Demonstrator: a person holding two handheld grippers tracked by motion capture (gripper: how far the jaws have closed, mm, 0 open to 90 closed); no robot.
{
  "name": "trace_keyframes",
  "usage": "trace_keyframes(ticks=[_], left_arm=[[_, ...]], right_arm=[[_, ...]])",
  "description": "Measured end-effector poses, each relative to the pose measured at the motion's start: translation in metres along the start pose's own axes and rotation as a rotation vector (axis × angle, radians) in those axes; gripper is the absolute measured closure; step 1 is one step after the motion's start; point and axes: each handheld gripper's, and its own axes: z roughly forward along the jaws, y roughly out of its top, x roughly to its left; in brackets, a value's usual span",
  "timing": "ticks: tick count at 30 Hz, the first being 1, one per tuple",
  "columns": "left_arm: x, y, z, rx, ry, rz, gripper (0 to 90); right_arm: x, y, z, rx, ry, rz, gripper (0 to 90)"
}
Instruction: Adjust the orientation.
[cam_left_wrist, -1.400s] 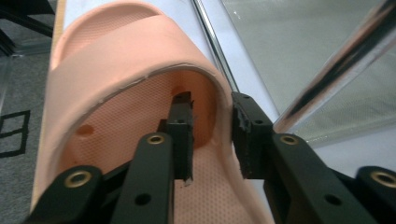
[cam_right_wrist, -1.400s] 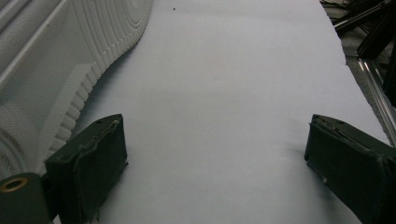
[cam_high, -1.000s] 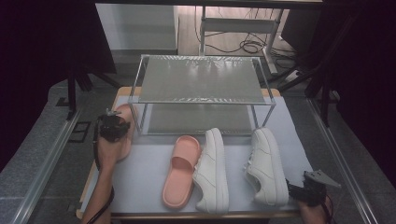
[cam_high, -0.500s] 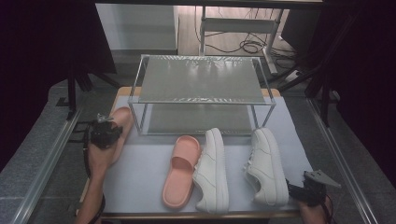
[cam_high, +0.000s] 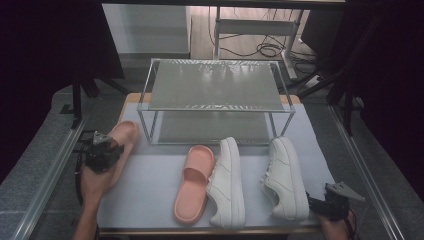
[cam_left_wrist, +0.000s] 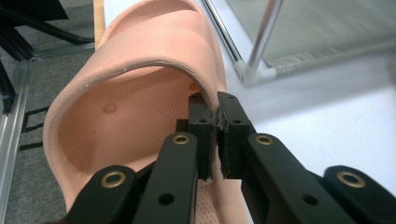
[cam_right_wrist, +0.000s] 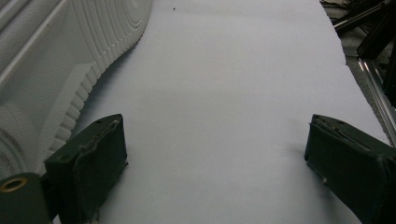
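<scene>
My left gripper hangs over the table's left edge, shut on a pink slipper. In the left gripper view its jaws pinch the rim of the slipper's strap. The slipper's mate lies sole-down on the white mat. Two white sneakers lie to its right. My right gripper rests at the near right corner, open, with only bare mat between its jaws. The sneaker's sole lies just left of it.
A two-tier metal rack with mesh shelves stands at the back of the mat; one of its legs rises close to the held slipper. Metal rails run along both sides of the table.
The left gripper has carried the pink slipper leftward and toward the near side, away from the rack. The right gripper has stayed put.
</scene>
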Motion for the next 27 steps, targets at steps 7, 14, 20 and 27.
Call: trace_keyframes(ticks=[7, 14, 20, 27], left_arm=[[-0.003, -0.014, -0.018, -0.002, -0.029, 0.005, 85.5], [-0.008, -0.025, -0.032, -0.004, -0.038, 0.016, 85.5], [-0.022, -0.039, -0.047, -0.002, -0.071, 0.046, 85.5], [-0.035, -0.047, -0.052, 0.008, -0.103, 0.077, 85.5]], right_arm=[[0.000, 0.000, 0.000, 0.000, 0.000, 0.000, 5.7], [0.000, 0.000, 0.000, 0.000, 0.000, 0.000, 5.7], [0.000, 0.000, 0.000, 0.000, 0.000, 0.001, 5.7], [0.000, 0.000, 0.000, 0.000, 0.000, 0.002, 5.7]])
